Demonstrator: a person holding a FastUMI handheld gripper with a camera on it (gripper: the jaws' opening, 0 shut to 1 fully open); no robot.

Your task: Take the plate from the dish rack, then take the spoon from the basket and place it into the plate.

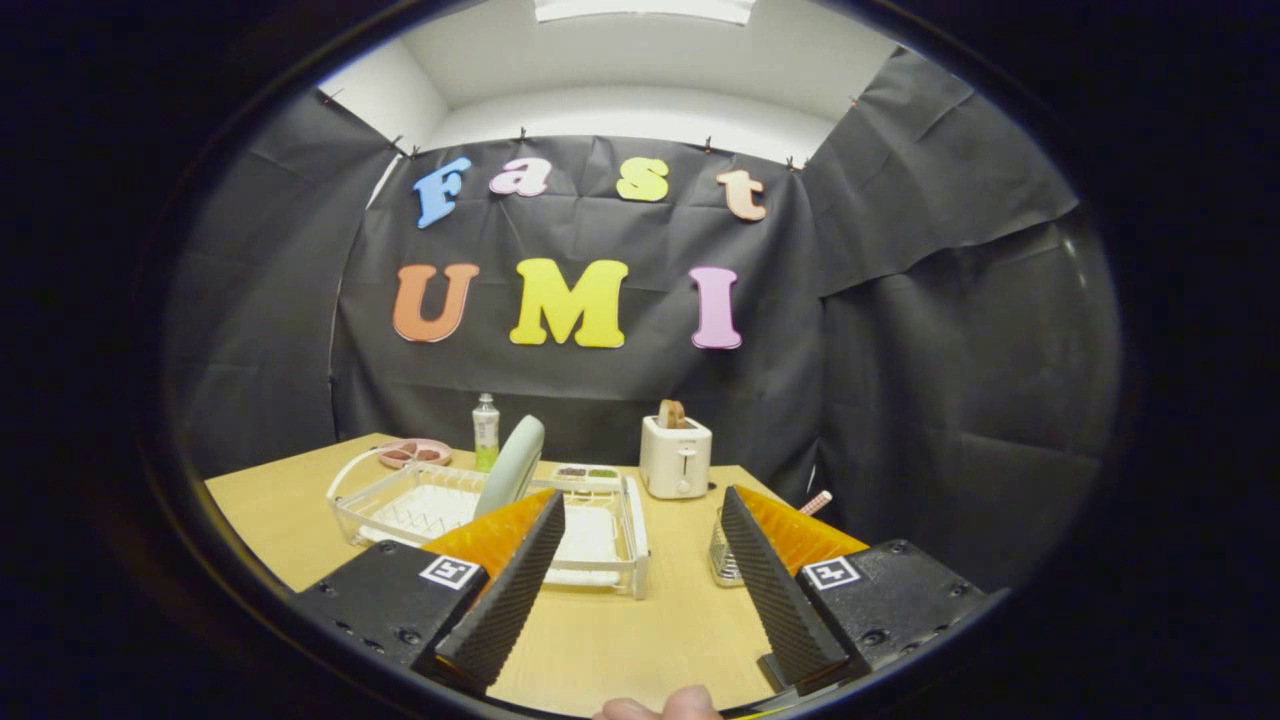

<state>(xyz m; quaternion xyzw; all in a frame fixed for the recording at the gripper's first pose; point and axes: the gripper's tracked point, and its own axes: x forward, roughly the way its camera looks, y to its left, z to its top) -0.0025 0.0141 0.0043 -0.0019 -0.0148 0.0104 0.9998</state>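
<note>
Upright plate point(512, 464) in rack point(400, 505), tool point(640, 525) open

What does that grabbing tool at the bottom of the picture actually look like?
The tongs are two long wedge-shaped fingers whose inner faces are ribbed for grip. Each sits on a black block with screw heads, and each block carries a small square black-and-white marker. No cables are visible. The fingers stand apart, open, gripping nothing. A fingertip of the person's hand peeks in below.
</note>
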